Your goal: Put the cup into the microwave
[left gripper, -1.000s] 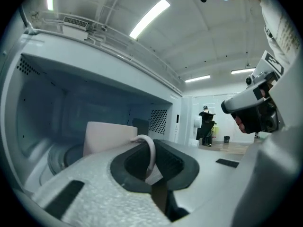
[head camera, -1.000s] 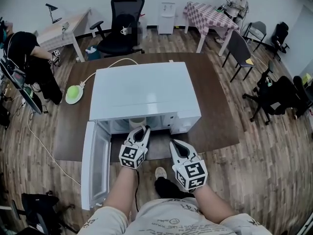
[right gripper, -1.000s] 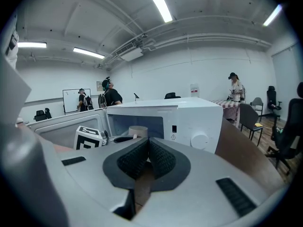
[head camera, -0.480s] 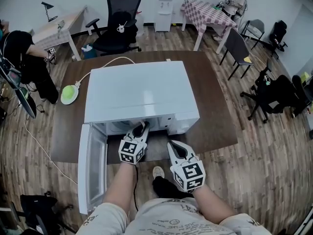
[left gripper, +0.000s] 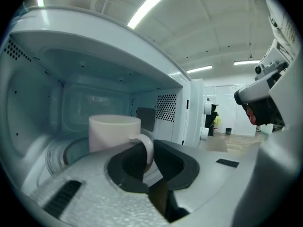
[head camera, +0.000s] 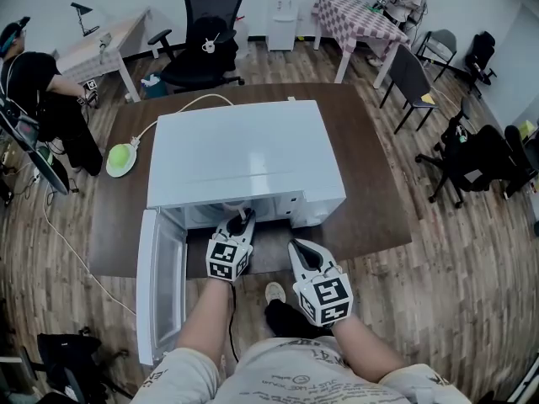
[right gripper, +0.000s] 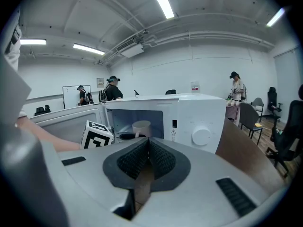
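Observation:
A white microwave [head camera: 244, 154] stands on the brown table [head camera: 370, 183], its door [head camera: 162, 284] swung open to the left. The white cup [left gripper: 113, 131] is upright inside the cavity, over the glass turntable [left gripper: 57, 155]. My left gripper [head camera: 244, 217] reaches into the opening. Its jaws [left gripper: 147, 155] are shut on the cup's handle [left gripper: 148, 148]. In the right gripper view the cup [right gripper: 141, 127] shows in the opening, with the left gripper's marker cube [right gripper: 97, 135] in front of it. My right gripper [head camera: 296, 247] hangs shut and empty before the microwave's control panel [right gripper: 199, 126].
A green round object [head camera: 123, 160] with a white cable lies on the table's left part. The open door juts out past the table's front edge. Office chairs, desks and seated people ring the table. A checked table [head camera: 354, 19] stands at the back.
The left gripper has sunk slightly with the cup, a little deeper into the microwave. The right gripper has stayed where it was.

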Available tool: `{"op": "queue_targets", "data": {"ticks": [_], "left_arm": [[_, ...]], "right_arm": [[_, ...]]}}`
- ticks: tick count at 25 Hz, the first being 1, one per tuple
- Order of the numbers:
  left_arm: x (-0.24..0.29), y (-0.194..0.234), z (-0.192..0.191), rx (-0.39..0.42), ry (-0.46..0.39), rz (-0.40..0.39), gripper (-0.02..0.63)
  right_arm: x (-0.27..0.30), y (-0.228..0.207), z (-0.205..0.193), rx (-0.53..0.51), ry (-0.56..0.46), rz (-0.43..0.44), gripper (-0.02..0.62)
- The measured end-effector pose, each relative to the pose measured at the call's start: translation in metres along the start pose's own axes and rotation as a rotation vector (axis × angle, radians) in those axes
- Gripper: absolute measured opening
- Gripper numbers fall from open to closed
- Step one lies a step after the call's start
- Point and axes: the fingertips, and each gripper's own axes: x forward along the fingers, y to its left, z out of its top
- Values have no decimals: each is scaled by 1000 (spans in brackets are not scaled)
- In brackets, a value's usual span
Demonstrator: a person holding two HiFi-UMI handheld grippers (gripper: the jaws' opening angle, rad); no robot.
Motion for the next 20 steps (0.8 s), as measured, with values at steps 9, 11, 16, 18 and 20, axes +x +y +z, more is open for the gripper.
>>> {"op": "queue_targets", "data": {"ticks": [9, 11, 16, 18, 20], "left_arm": [[-12, 10, -2, 7, -3, 16, 28], [-15, 13, -3, 25, 2, 34, 28], [-24, 19, -4, 54, 16, 98, 28], [-27, 23, -5, 49, 15, 121, 28], [-30, 27, -6, 54, 18, 124, 29]], "right_arm": [[-2, 6, -2, -17, 8, 8, 17], [-3, 6, -1, -20, 6, 8, 17], [-8, 3, -2, -19, 1, 9, 17], [-9, 2, -4, -17, -1, 9, 17], [-10, 3, -5, -15, -2, 9, 17]]}}
